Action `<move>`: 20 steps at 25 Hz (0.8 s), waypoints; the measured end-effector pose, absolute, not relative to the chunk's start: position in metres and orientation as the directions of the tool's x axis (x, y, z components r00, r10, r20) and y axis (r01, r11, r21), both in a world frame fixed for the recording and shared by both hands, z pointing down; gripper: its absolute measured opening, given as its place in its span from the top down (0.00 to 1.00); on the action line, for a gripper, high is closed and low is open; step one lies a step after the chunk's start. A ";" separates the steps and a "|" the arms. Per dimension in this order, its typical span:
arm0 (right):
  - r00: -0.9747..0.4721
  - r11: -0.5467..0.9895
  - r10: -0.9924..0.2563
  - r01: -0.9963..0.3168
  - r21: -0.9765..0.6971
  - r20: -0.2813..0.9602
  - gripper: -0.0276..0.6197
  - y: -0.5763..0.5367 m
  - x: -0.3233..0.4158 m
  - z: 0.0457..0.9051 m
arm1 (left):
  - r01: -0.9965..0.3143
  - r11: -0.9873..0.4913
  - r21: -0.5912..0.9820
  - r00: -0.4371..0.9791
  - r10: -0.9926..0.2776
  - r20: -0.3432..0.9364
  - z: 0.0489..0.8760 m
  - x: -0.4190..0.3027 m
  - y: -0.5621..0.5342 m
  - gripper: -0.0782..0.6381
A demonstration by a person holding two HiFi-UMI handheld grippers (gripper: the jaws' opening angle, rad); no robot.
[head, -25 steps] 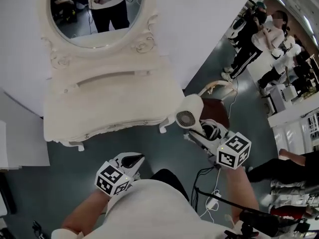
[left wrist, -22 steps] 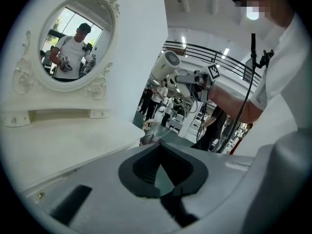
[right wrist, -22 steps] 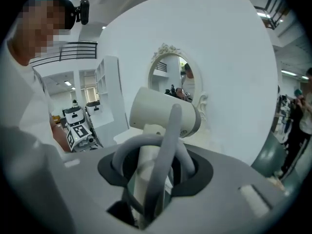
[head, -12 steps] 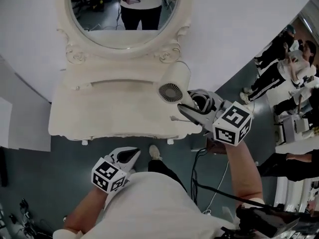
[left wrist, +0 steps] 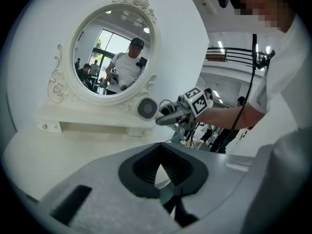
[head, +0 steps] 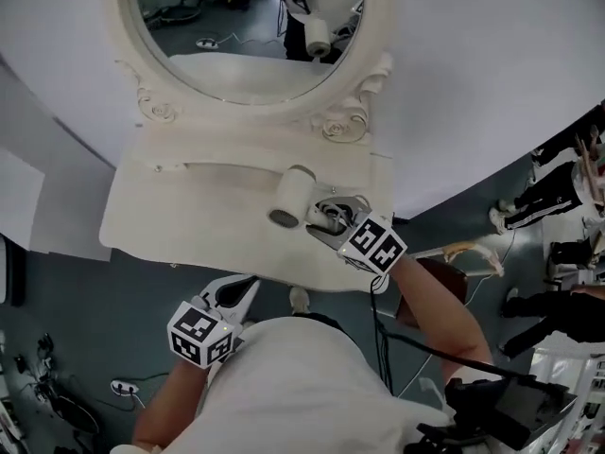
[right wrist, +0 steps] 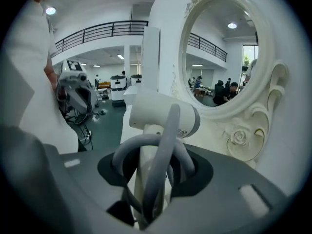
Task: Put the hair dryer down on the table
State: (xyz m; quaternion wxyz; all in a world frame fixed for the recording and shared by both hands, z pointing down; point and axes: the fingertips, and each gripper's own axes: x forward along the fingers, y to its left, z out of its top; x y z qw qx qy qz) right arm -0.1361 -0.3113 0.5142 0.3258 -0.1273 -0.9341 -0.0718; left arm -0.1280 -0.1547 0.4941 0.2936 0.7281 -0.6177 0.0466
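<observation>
The white hair dryer (head: 291,197) hangs over the right part of the white dressing table (head: 180,220), its round grille end turned toward the table's front. My right gripper (head: 326,219) is shut on its handle, with the grey cord (right wrist: 165,140) looped over the jaws. In the right gripper view the dryer body (right wrist: 161,112) sits just in front of the jaws, next to the oval mirror (right wrist: 222,57). The left gripper view shows the dryer (left wrist: 146,108) held off the tabletop. My left gripper (head: 242,293) stays low at the table's front edge, shut, with nothing in it.
The oval mirror (head: 246,26) with carved scrolls stands at the table's back, against a white wall. A brown chair (head: 442,287) and a black cable (head: 383,324) lie to the right on the grey floor. People stand at the far right (head: 558,192).
My right gripper has carried the hair dryer from beside the table's right corner to over the tabletop, near the mirror base. The left gripper has stayed where it was.
</observation>
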 end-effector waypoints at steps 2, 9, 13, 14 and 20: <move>-0.721 0.947 0.190 0.314 0.069 0.666 0.67 -0.325 -0.133 0.553 | -0.927 -0.020 0.374 0.199 -0.874 0.444 0.497 -0.128 -0.164 0.89; -0.629 0.923 0.184 0.374 0.086 0.755 0.67 -0.351 -0.117 0.658 | -0.922 0.091 0.375 0.114 -0.865 0.489 0.506 -0.124 -0.185 0.89; -0.628 0.926 0.190 0.370 0.075 0.754 0.67 -0.360 -0.121 0.678 | -0.920 0.119 0.372 0.092 -0.860 0.502 0.507 -0.127 -0.196 0.89; -0.627 0.926 0.189 0.370 0.075 0.756 0.67 -0.362 -0.122 0.682 | -0.921 0.122 0.371 0.090 -0.858 0.506 0.507 -0.127 -0.198 0.89; -0.616 0.914 0.170 0.390 0.110 0.770 0.67 -0.369 -0.123 0.704 | -0.922 0.134 0.364 0.082 -0.849 0.522 0.504 -0.132 -0.212 0.89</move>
